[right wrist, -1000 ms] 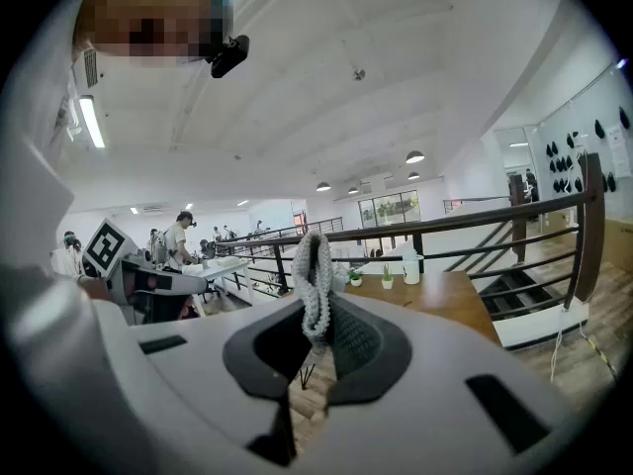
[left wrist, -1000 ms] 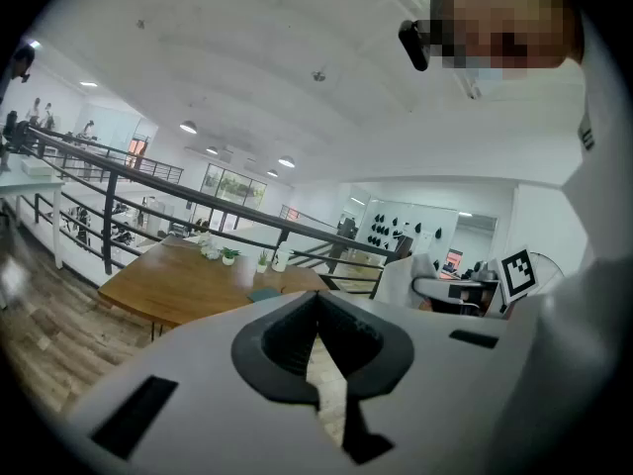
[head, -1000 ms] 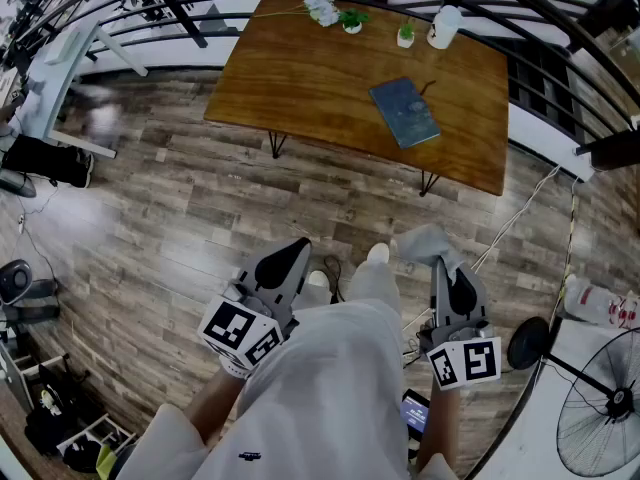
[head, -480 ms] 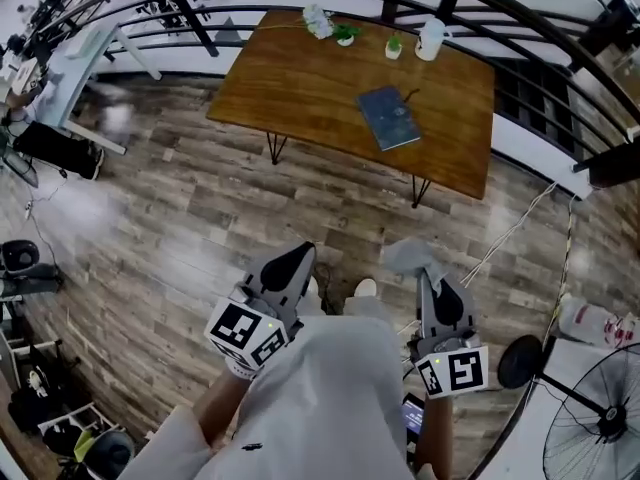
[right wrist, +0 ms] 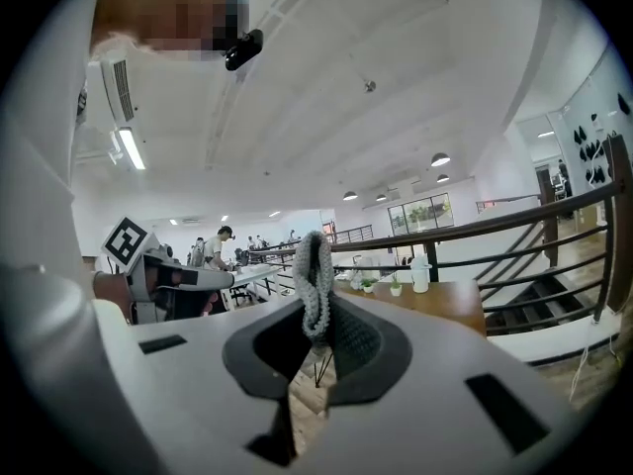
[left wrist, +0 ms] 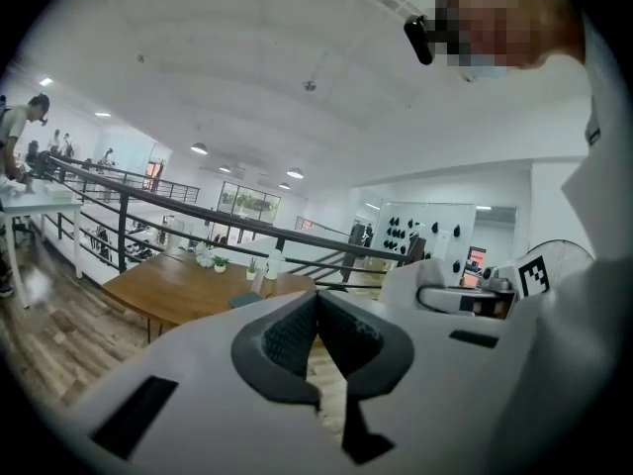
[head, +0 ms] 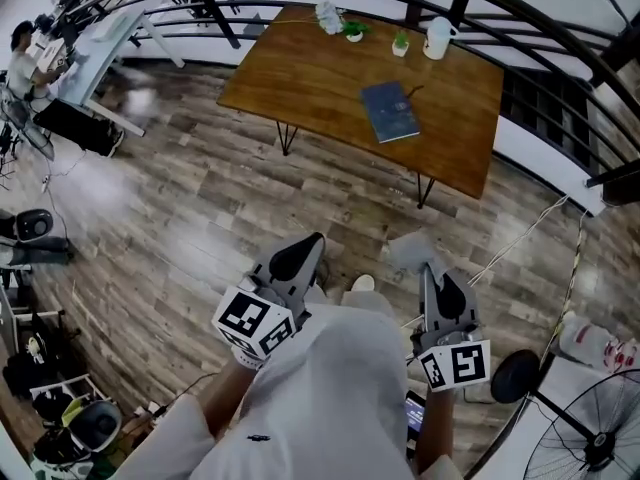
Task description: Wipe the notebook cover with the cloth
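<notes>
The right gripper [right wrist: 318, 300], held low and close to the person's body, has its two dark-padded jaws closed tight on a grey knitted cloth [right wrist: 315, 265]. A fold of the cloth stands up out of the jaw tips.

The left gripper [left wrist: 316, 297] is level with it on the other side of the body. Its jaws are pressed together with nothing between them. Each gripper carries a white cube with black square markers at its rear end.

Both grippers hang over a grey-brown wood-plank floor [head: 180, 218], well apart from a brown rectangular wooden table [head: 290, 78] on thin black metal legs ahead of them.

A dark blue notebook [head: 390, 111] lies flat and closed near the middle of the tabletop, a little toward its right edge and set at a slant to the table's sides.

Along the far edge of the table stand a cluster of white flowers [head: 327, 13], two small green potted plants [head: 352, 30] and a white jug [head: 436, 38] near the far right corner.

A black metal railing [head: 560, 28] curves behind the table. A standing fan [head: 590, 438] is at the lower right, beside the person.
</notes>
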